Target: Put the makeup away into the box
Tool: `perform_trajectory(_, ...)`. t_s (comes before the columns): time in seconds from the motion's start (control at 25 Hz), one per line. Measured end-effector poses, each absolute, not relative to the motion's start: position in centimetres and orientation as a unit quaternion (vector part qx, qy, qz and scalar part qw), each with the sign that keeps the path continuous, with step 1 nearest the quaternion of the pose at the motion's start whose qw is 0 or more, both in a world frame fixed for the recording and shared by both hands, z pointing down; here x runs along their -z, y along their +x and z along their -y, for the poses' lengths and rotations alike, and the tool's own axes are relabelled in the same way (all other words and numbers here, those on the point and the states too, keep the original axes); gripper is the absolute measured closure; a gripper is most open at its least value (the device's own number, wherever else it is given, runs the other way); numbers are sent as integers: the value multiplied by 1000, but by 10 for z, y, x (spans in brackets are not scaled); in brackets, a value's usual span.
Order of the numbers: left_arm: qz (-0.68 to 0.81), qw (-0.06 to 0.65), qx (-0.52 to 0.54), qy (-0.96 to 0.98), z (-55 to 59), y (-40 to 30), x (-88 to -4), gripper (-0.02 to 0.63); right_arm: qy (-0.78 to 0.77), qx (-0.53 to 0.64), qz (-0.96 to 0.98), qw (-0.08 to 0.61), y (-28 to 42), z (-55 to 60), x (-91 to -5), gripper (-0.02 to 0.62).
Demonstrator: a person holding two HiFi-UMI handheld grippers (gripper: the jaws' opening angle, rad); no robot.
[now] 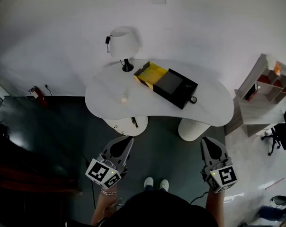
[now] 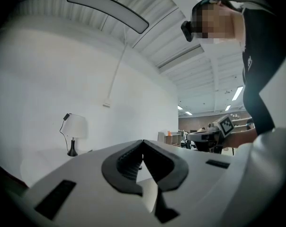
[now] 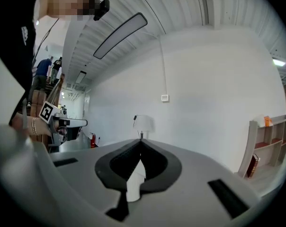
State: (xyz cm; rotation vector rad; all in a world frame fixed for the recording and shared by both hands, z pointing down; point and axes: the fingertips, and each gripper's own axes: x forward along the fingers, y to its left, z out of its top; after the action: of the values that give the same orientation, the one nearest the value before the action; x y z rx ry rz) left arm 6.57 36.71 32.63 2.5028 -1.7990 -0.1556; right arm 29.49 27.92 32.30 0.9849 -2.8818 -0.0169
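A black box [image 1: 175, 87] with a yellow part [image 1: 149, 74] open at its left end lies on the white table [image 1: 105, 103]. A small round dark item [image 1: 193, 100] sits by the box's right corner, and a small pale item [image 1: 124, 98] lies left of centre. Both grippers hang low in front of the table, well short of it and held level. My left gripper [image 1: 128, 139] [image 2: 143, 142] is shut with nothing in it. My right gripper [image 1: 205, 140] [image 3: 141, 141] is also shut and holds nothing. Each gripper shows in the other's view.
A white lamp [image 1: 123, 43] stands at the table's far left. The table rests on two white pedestals [image 1: 195, 128]. A shelf unit [image 1: 265, 85] and an office chair [image 1: 279, 135] are at the right, a fire extinguisher [image 1: 37, 93] at the left wall.
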Motion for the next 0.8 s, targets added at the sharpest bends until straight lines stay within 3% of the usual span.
perform_trajectory(0.8, 574, 48, 26, 817, -385, 31, -347, 589, 279, -29, 959, 29, 238, -301, -330, 575)
